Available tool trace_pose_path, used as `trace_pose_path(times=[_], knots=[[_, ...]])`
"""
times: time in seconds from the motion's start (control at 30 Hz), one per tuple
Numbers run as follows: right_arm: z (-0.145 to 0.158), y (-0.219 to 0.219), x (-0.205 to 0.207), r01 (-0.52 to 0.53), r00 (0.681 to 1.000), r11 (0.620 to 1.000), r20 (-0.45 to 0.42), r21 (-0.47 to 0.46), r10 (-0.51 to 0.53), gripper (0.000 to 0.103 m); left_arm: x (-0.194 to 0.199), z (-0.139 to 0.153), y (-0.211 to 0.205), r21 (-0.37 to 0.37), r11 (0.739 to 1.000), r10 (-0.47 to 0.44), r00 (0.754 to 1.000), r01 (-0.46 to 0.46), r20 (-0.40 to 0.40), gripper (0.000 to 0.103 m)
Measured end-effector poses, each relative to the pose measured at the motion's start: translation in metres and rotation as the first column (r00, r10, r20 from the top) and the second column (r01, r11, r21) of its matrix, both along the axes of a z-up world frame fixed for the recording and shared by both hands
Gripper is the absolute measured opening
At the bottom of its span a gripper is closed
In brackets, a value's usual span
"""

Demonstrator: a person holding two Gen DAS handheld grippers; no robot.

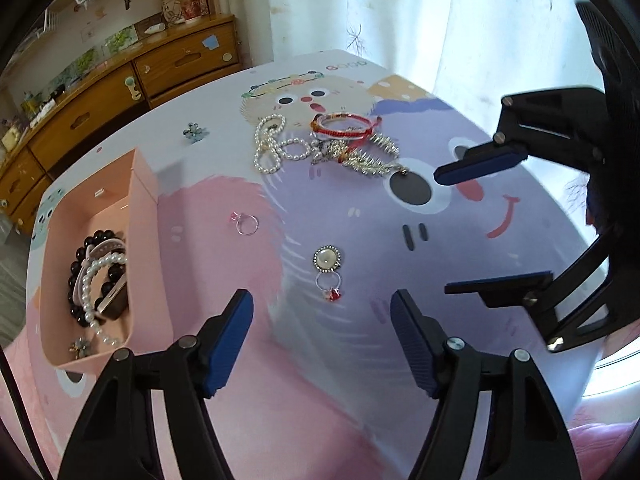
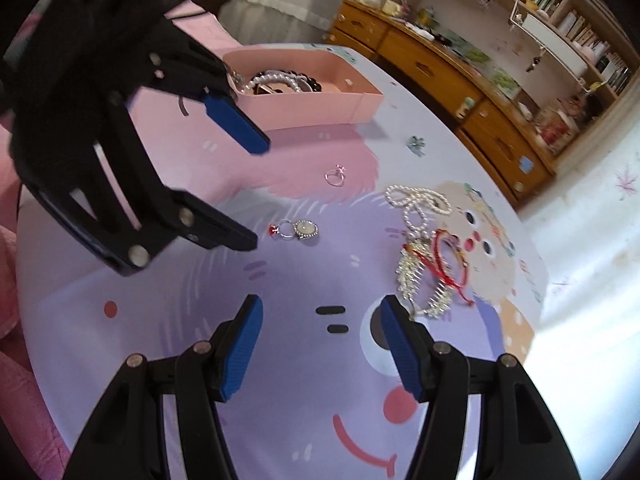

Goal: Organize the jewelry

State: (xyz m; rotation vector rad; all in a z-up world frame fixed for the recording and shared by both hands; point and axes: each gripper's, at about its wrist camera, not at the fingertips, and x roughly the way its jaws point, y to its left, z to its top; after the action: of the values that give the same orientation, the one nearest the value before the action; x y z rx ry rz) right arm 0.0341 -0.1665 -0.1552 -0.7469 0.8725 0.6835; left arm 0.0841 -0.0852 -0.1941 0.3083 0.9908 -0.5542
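Where the cartoon-printed tabletop [image 1: 460, 240] turns purple, lying between two wide-open, empty claws: round pearly silver-rimmed brooch [image 1: 327, 259], touching a thin red-stoned ring [image 1: 330, 286]. Left gripper [image 1: 322, 328] nearest; right gripper [image 2: 320, 334] farther. Only from left: pink rectangular box's [image 1: 148, 216] beaded interior.

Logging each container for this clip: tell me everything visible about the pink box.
The pink box is a shallow, open-topped rectangular tray that looks like thin card or plastic. It sits flat near the table edge on the cartoon mat, apart from the loose jewelry. Inside lie a dark bead bracelet, a pearl strand and other small pieces. Neither gripper touches it.
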Motion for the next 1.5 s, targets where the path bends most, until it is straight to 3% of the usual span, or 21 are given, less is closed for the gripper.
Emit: trace_pose_path(times=[0.13, 0.27, 0.47, 0.6, 0.93, 1.33, 1.5], knots=[[-0.009, -0.005, 0.009, -0.050, 0.998, 0.994, -0.033, 0.095, 0.054, 0.061, 0.001, -0.015, -0.009, 0.038, 0.999, -0.017, 1.000, 0.017, 0.010, 0.057], [-0.018, -0.001, 0.017, -0.102, 0.993, 0.988, -0.046, 0.120, 0.109, 0.050, 0.004, -0.020, -0.010, 0.042, 0.999, -0.003, 1.000, 0.003, 0.011, 0.051], [-0.023, 0.003, 0.029, -0.134, 0.987, 0.979, -0.062, 0.151, 0.145, 0.043, 0.009, -0.021, -0.009, 0.008, 1.000, 0.014, 1.000, -0.014, 0.000, 0.039], [-0.026, 0.004, 0.036, -0.144, 0.986, 0.978, -0.063, 0.150, 0.154, 0.041, 0.011, -0.021, -0.011, -0.013, 1.000, 0.006, 1.000, -0.006, -0.013, 0.015], [-0.029, 0.009, 0.045, -0.148, 0.984, 0.977, -0.076, 0.156, 0.162, 0.039, 0.013, -0.020, -0.004, -0.015, 0.999, 0.046, 0.999, -0.046, -0.006, 0.009], [-0.032, 0.019, 0.051, -0.132, 0.984, 0.976, -0.096, 0.174, 0.151, 0.022, 0.018, -0.012, 0.019, -0.041, 0.992, 0.122, 0.992, -0.123, -0.021, 0.006], [-0.032, 0.021, 0.057, -0.067, 0.985, 0.978, -0.143, 0.200, 0.097, 0.019, 0.015, -0.006, 0.024, -0.061, 0.990, 0.129, 0.991, -0.130, -0.016, 0.006]])
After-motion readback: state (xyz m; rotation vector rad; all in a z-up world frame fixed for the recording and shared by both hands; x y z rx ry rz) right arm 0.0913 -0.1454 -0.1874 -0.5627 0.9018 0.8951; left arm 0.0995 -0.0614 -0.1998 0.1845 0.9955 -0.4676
